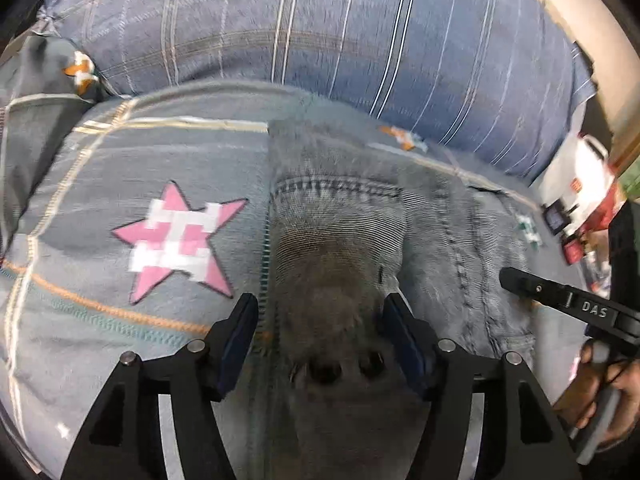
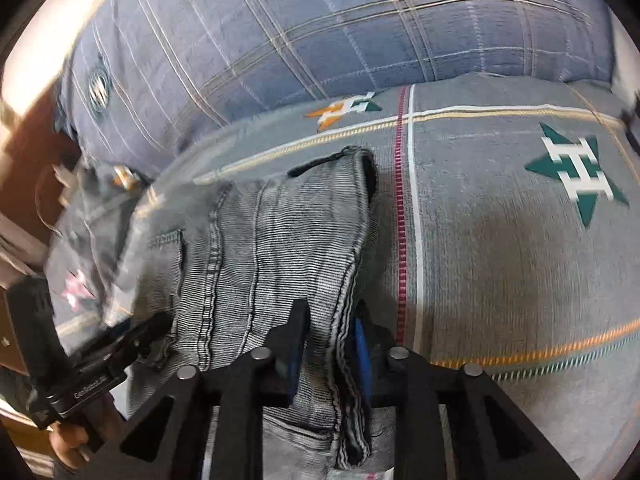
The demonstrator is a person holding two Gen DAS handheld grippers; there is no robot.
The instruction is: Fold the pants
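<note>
Left wrist view: grey jeans [image 1: 340,216] are lying on a star-patterned bedspread [image 1: 120,184], below a blue plaid pillow [image 1: 320,28], as the left claw [image 1: 320,312] is standing wide, denim between its pads but apparently unpressed. In the right wrist view, the right claw [image 2: 328,332] is standing narrow, pinching a folded hem of the jeans [image 2: 276,232]. To fold well, both claws likely need matching grips on the fabric edge, lifting evenly so seams are aligning before laying the denim flat.
</note>
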